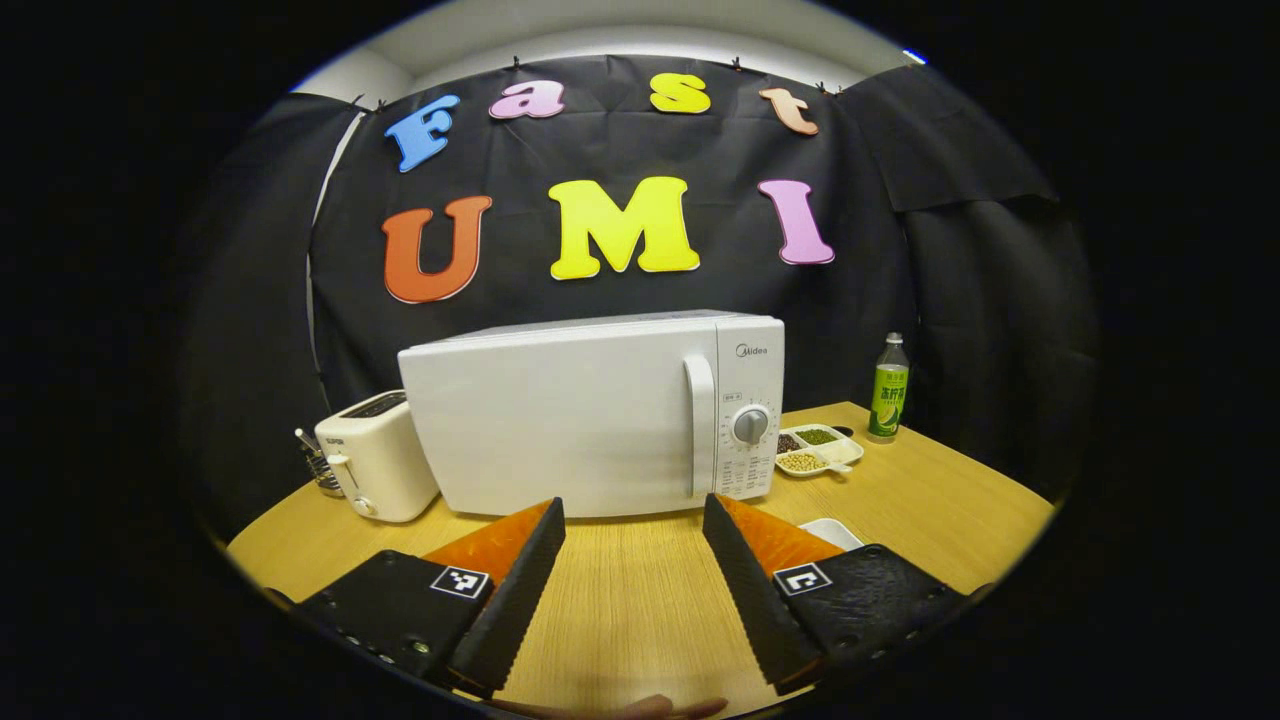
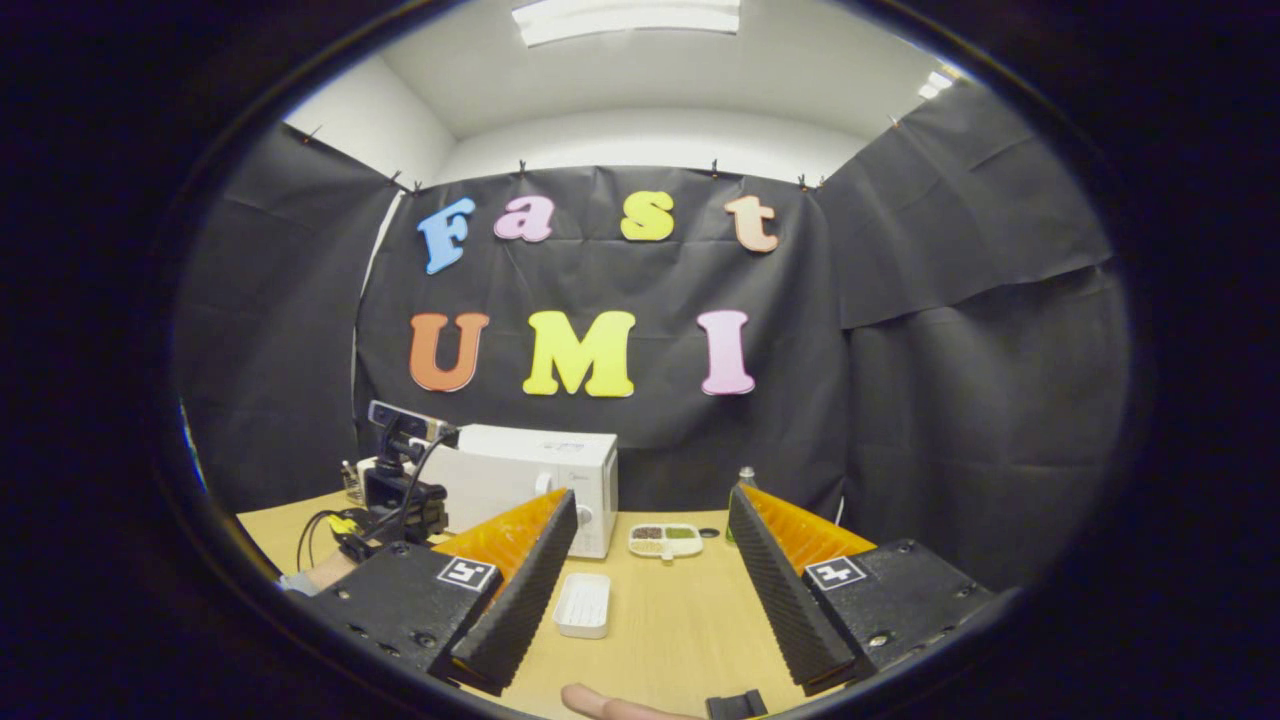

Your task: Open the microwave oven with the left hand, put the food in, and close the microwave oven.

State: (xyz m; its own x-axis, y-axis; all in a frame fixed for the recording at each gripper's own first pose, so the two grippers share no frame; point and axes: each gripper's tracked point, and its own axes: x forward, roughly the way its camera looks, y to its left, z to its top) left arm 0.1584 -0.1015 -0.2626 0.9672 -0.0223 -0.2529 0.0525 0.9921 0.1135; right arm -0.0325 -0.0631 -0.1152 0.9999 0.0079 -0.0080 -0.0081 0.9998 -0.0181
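The white microwave [image 1: 590,410] stands shut on the wooden table [image 1: 640,600], its handle [image 1: 700,425] and dial [image 1: 750,425] on its right side. My left gripper [image 1: 632,505] hovers open in front of the door, nothing between its fingers. A divided dish of beans [image 1: 815,450] lies right of the microwave, and a white rectangular tray [image 1: 835,530] peeks from behind my right-hand finger. In the right gripper view the microwave [image 2: 530,485], the tray [image 2: 583,605] and the bean dish [image 2: 665,540] lie ahead of my open, empty right gripper [image 2: 652,495]. The left gripper's body [image 2: 395,490] is at the left.
A white toaster [image 1: 375,455] stands left of the microwave, with a small wire holder behind it. A green bottle [image 1: 888,390] stands at the back right near the table's edge. Black cloth walls close in the table behind and on both sides.
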